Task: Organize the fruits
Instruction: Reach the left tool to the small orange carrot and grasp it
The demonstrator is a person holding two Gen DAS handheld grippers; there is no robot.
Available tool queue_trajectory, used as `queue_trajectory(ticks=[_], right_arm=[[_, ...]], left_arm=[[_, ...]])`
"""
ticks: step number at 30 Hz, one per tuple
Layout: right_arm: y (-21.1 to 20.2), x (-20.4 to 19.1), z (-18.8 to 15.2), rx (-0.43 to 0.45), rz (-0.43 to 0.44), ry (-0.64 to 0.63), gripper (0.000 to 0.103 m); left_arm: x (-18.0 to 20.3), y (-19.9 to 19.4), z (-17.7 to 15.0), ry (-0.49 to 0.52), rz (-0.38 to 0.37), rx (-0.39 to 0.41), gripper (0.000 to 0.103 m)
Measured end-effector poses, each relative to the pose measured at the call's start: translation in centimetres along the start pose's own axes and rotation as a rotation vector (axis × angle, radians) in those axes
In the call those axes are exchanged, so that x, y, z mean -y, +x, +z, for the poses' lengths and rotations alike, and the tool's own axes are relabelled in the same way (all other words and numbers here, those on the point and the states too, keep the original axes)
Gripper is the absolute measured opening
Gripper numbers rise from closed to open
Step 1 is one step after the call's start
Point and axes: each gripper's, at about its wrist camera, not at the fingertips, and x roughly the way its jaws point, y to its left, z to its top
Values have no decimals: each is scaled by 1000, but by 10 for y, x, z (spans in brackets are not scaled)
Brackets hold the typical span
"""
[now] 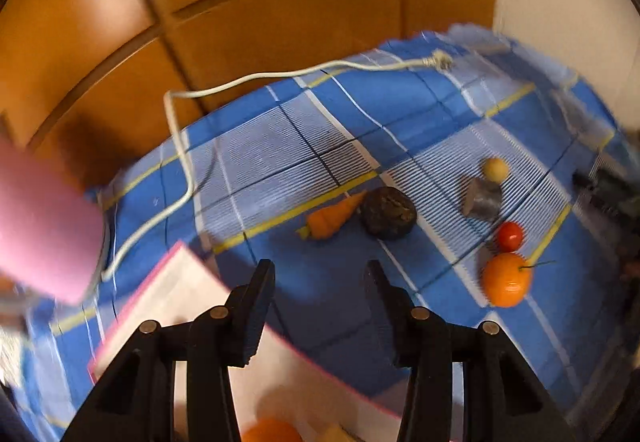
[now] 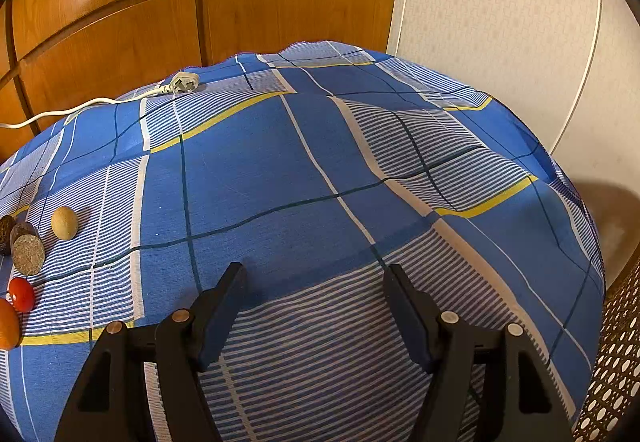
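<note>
In the left wrist view a carrot (image 1: 332,219), a dark round fruit (image 1: 388,213), a grey-brown cut piece (image 1: 482,197), a small tan ball (image 1: 495,168), a red tomato (image 1: 510,236) and an orange (image 1: 506,279) lie on the blue checked cloth (image 1: 280,157). My left gripper (image 1: 320,274) is open and empty above a white pink-rimmed tray (image 1: 180,282), which holds an orange fruit (image 1: 272,432). My right gripper (image 2: 314,276) is open and empty over bare cloth (image 2: 320,169). At its left edge lie the tan ball (image 2: 64,222), the cut piece (image 2: 27,254), the tomato (image 2: 21,294) and the orange (image 2: 8,324).
A white cable (image 1: 180,145) with a plug (image 2: 182,83) runs across the cloth's far side. A pink object (image 1: 44,230) is at the left. Wooden cabinet doors (image 2: 160,1) stand behind, a white wall (image 2: 500,21) at the right, and a woven wicker surface (image 2: 616,354) at the lower right.
</note>
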Motion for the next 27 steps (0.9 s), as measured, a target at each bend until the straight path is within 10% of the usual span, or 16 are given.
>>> queue_trajectory(ticks=[15, 19, 27], right_arm=[[1, 1, 1, -2, 0, -1, 74], [1, 1, 1, -2, 0, -1, 75], [1, 1, 2, -2, -2, -4, 75]], left_arm=[[9, 73, 36, 247, -54, -135, 47], [8, 81, 38, 226, -107, -148, 27], [0, 55, 25, 81, -127, -123, 25]])
